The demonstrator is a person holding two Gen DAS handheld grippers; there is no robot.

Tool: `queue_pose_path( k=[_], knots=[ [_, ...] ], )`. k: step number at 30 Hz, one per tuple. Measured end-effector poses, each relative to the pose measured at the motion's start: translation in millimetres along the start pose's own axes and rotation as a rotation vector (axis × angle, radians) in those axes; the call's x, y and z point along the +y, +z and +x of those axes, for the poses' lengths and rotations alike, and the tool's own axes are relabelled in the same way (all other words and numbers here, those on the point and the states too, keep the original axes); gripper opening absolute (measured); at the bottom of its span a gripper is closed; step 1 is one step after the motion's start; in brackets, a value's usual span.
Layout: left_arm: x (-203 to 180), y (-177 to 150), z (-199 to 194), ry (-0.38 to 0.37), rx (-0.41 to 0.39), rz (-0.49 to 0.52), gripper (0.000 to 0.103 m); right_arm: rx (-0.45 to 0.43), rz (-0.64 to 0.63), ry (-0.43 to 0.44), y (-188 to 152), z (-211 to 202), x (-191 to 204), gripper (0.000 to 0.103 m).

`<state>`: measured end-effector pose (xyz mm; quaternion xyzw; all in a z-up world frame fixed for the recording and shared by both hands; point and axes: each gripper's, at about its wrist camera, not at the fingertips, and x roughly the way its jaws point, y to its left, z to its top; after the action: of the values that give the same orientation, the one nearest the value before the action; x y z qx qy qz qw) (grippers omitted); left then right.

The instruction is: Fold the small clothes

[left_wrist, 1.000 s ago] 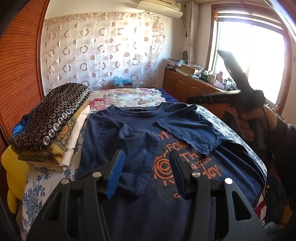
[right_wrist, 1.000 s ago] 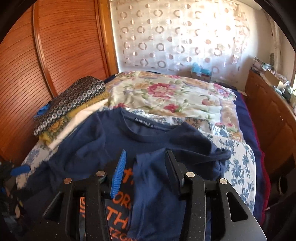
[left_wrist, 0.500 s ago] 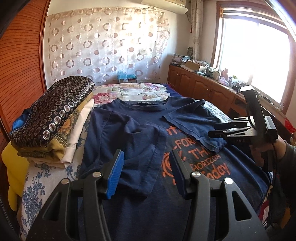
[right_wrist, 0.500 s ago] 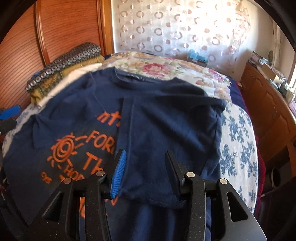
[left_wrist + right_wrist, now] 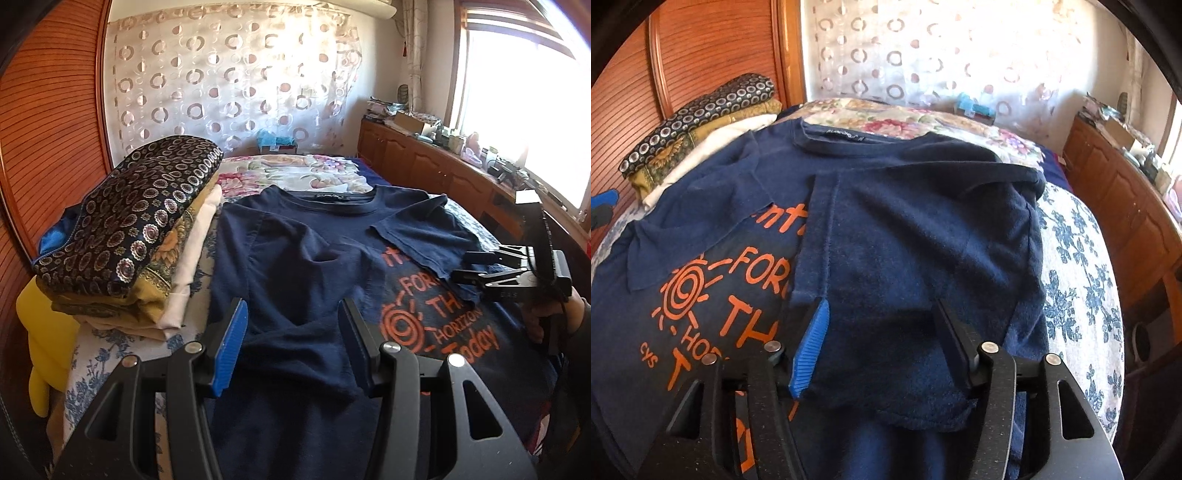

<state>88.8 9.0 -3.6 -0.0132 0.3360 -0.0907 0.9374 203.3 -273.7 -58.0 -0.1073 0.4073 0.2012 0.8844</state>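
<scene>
Right hand-held gripper [image 5: 879,347] lowered, opening over T-shirt [image 5: 905,240]; folded stack [image 5: 125,236] beside.

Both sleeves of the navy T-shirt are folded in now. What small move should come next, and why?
Probably draw the right tongs back: their jaws are opening, with the folded sleeve lying flat on the navy T-shirt. The left tongs hang open above the other sleeve, so the lower hem seems next.

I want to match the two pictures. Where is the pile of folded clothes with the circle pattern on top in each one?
Left wrist view: the pile of folded clothes sits at the left, beside the navy T-shirt.
Right wrist view: the pile is at the upper left, smaller and farther off.
Shared landmark: the T-shirt's orange sun print.
</scene>
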Motion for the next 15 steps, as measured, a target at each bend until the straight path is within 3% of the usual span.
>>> queue_pose_path(
  k=[15],
  knots=[
    [6.7,26.0,46.6,0.058,0.080,0.099,0.051,-0.002,-0.002,-0.003,0.8,-0.3,-0.3,0.061]
  ],
)
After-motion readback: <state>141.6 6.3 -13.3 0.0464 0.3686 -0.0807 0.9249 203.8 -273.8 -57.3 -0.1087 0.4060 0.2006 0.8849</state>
